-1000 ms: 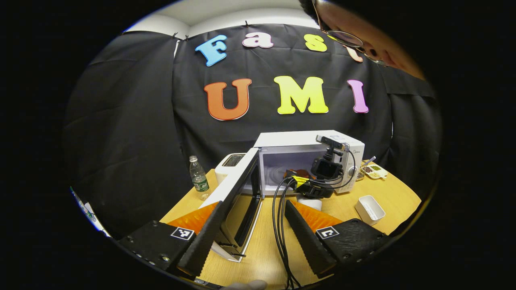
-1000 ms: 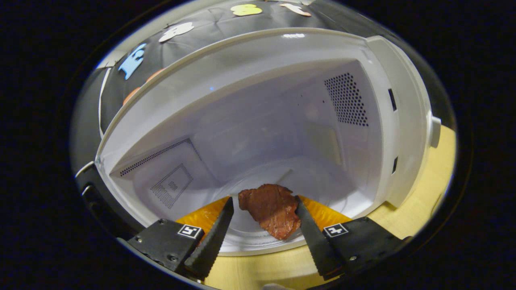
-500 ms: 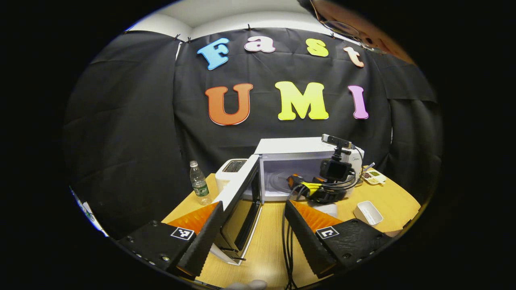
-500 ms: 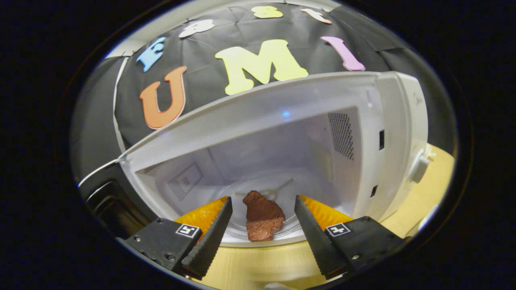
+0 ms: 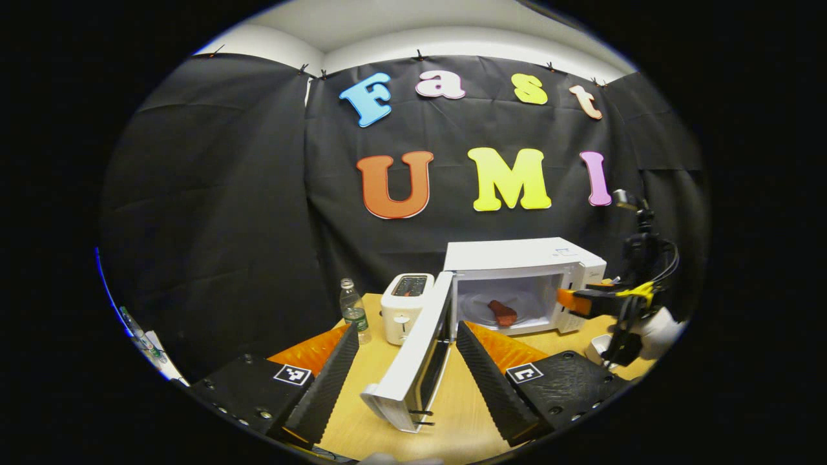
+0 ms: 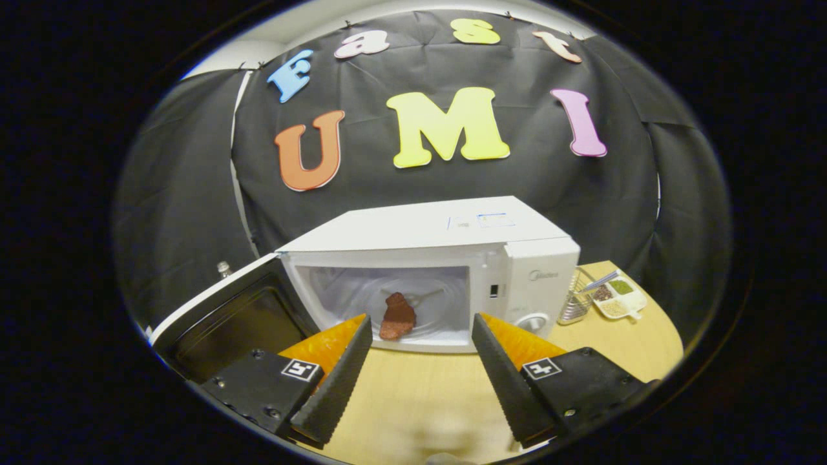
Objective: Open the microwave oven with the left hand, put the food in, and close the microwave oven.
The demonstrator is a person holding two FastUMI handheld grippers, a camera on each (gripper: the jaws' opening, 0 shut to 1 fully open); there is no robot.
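With your right gripper (image 6: 420,368) spread wide and holding nothing, the piece of cooked meat (image 6: 397,316) lies on the turntable inside the microwave oven (image 6: 446,258), well apart from the fingers. Your left gripper (image 5: 407,381) is likewise wide open and empty, with the edge of the swung-out microwave door (image 5: 413,361) standing between its fingers, though I cannot tell if it touches them. Opening and loading look done; what's left is to push that door shut.
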